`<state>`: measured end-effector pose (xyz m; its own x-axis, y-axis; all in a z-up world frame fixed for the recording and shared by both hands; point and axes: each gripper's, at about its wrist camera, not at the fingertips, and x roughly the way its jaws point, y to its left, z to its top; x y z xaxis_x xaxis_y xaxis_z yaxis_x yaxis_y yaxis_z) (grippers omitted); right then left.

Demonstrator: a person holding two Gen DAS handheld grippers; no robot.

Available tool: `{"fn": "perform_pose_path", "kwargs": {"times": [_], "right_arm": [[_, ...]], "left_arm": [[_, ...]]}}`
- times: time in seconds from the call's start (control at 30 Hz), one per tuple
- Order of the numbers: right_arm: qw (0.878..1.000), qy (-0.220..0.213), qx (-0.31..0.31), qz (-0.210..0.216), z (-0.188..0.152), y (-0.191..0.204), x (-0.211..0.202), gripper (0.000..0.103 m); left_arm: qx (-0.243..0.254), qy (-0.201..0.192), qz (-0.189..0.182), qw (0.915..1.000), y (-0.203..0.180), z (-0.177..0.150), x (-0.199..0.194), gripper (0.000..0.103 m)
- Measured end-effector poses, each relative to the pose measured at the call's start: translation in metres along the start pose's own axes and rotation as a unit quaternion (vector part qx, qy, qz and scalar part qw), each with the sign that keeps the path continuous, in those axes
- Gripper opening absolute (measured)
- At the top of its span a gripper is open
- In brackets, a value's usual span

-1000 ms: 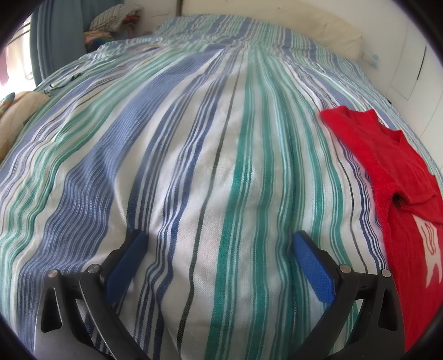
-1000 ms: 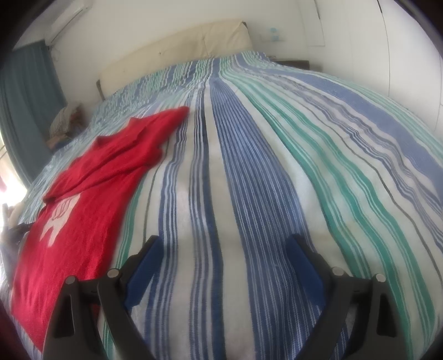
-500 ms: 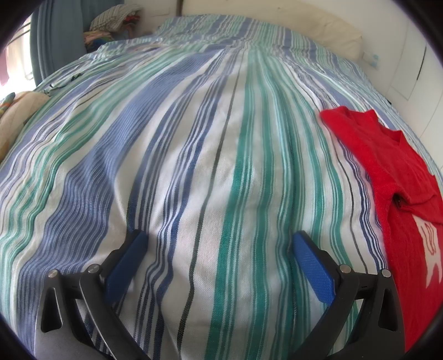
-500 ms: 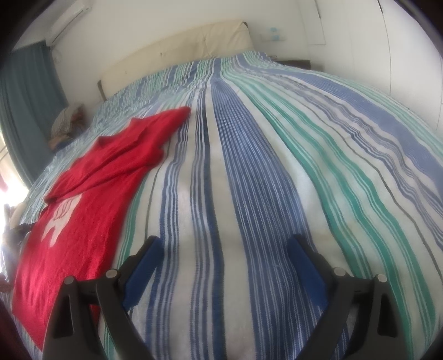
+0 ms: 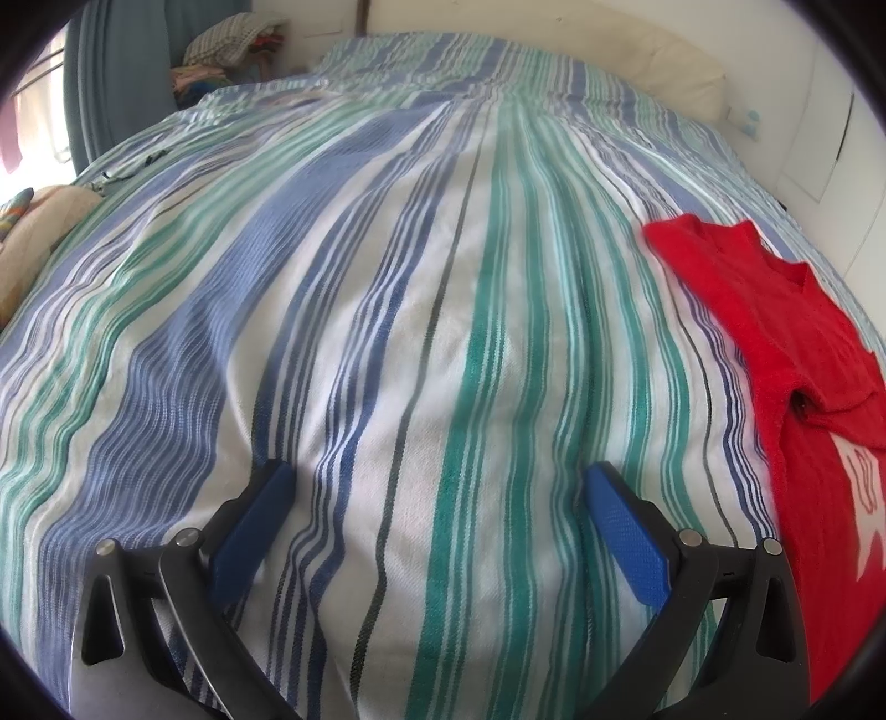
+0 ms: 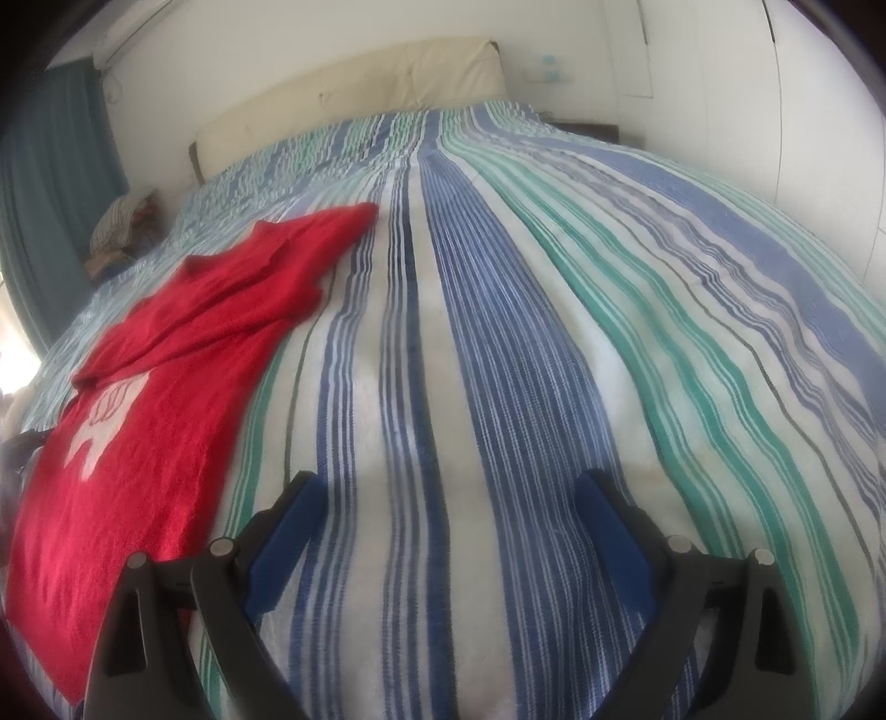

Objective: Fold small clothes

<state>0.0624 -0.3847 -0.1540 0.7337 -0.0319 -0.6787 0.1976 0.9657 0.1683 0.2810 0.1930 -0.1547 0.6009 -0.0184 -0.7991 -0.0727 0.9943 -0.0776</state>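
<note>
Now hovering both tongs — left gripper (image 5: 437, 487), right gripper (image 6: 448, 493) — agape, empty; I'm aiming at the red T-shirt (image 6: 166, 399) hem corners.

To the right of the left gripper (image 5: 437, 487), the red T-shirt (image 5: 797, 354) is cut off by the picture's edge, so its white print (image 5: 866, 498) is only partly seen. Far beyond the left finger, a pile of clothes (image 5: 232, 47) is too small to be made out. Left of the right gripper (image 6: 451, 498), the T-shirt's near hem is cut off by the frame.
</note>
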Motion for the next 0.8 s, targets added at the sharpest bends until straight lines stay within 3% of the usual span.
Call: {"fn": "perform_pose_path", "kwargs": {"times": [0.37,0.8], "right_arm": [[0.999,0.011,-0.028,-0.038,0.001,0.011,0.005,0.095],[0.998,0.012,-0.034,-0.049,0.001,0.015,0.006,0.097]], "left_arm": [[-0.007,-0.015,-0.014,0.9998,0.004,-0.002,-0.001,0.103],[-0.008,-0.016,-0.015,0.9997,0.004,-0.002,-0.001,0.103]]}}
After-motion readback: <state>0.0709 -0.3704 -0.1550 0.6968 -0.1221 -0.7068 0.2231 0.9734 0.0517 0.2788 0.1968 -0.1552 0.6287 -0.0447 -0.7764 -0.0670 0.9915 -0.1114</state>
